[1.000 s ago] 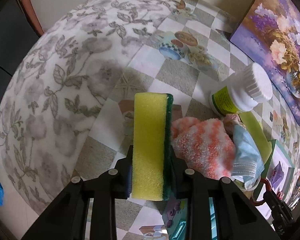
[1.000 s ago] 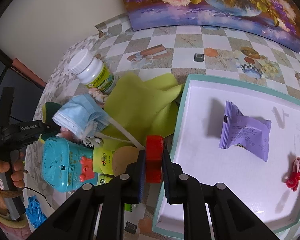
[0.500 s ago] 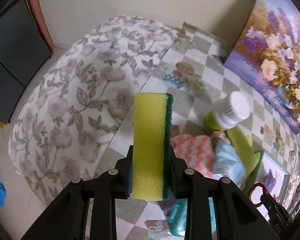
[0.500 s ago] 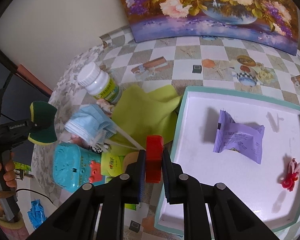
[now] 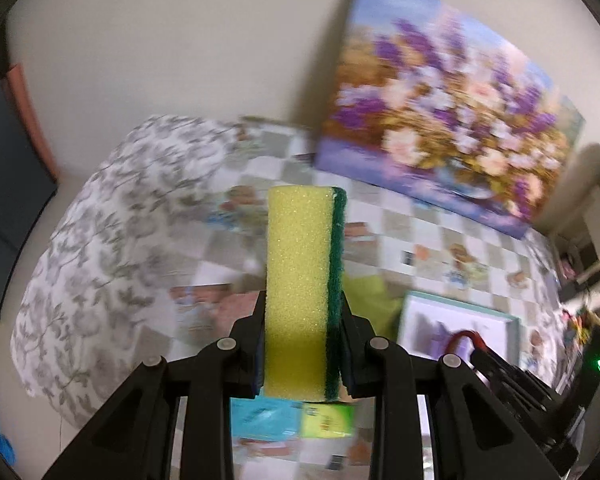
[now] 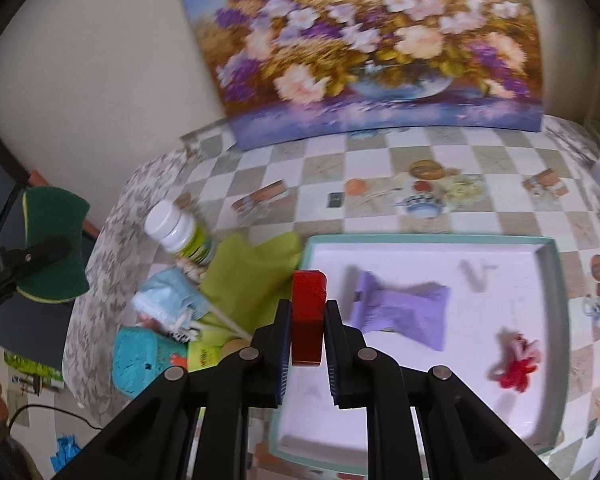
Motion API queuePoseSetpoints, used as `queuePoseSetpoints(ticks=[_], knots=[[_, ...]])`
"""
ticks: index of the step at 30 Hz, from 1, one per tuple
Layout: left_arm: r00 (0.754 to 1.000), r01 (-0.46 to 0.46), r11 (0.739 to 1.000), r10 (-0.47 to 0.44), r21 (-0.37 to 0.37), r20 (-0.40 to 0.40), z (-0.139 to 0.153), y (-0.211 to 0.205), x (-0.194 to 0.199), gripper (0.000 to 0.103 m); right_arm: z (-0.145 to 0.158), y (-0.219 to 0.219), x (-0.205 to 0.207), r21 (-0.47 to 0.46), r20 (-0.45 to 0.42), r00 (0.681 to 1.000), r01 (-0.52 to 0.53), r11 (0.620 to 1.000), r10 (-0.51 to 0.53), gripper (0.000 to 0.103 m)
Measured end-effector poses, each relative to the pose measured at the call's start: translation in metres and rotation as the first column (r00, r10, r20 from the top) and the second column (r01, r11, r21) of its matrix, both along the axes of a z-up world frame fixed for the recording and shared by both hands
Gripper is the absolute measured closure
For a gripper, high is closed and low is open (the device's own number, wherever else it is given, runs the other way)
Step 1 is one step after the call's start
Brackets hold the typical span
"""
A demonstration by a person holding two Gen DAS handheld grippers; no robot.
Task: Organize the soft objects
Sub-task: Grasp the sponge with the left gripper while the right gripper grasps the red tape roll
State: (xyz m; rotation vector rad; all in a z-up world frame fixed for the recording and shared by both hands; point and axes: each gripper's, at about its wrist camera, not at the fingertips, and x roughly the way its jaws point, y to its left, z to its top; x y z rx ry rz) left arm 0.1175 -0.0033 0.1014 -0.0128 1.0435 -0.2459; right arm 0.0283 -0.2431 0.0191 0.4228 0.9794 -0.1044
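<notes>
My left gripper [image 5: 302, 312] is shut on a yellow sponge with a green scouring side [image 5: 300, 280], held upright above the table; the sponge also shows at the far left of the right wrist view [image 6: 54, 248]. My right gripper [image 6: 308, 320] is shut on a red block [image 6: 308, 316], above the left edge of the white tray [image 6: 548, 264]. In the tray lie a purple packet [image 6: 404, 312] and a red hair tie [image 6: 516, 368]. Left of the tray are a green cloth [image 6: 248, 276] and a blue face mask [image 6: 168, 296].
A white-capped bottle [image 6: 180, 232] lies by the cloth. A turquoise toy [image 6: 134, 364] sits at the table's near left. A flower painting [image 6: 364, 40] leans on the wall behind. The floral cloth [image 5: 100, 240] hangs over the table's left edge.
My left gripper has lifted the sponge high and swung right, toward the tray. My right gripper has risen and shifted slightly right with the red block. Both views are motion blurred.
</notes>
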Motion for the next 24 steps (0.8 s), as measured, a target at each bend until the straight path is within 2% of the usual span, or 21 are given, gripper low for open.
queuePoseSetpoints(ticks=[4, 11, 19, 24], knots=[[0.997, 0.074, 0.997, -0.074, -0.004, -0.019, -0.006, -0.042, -0.013, 0.073, 0.003, -0.028, -0.012, 0.003, 0.005, 0.998, 0.064, 0.998, -0.064, 0.086], [0.982, 0.166, 0.986, -0.166, -0.004, -0.091, -0.042, -0.113, -0.036, 0.073, 0.000, -0.084, -0.034, 0.016, -0.012, 0.982, 0.188, 0.982, -0.188, 0.086], [0.954, 0.248, 0.968, -0.240, 0.025, -0.179, -0.088, -0.169, -0.064, 0.073, -0.008, -0.137, -0.061, 0.037, -0.035, 0.950, 0.313, 0.949, -0.312, 0.086], [0.937, 0.262, 0.965, -0.252, 0.006, -0.243, -0.116, -0.193, -0.076, 0.073, -0.016, -0.158, -0.068, 0.041, -0.059, 0.935, 0.353, 0.935, -0.350, 0.086]])
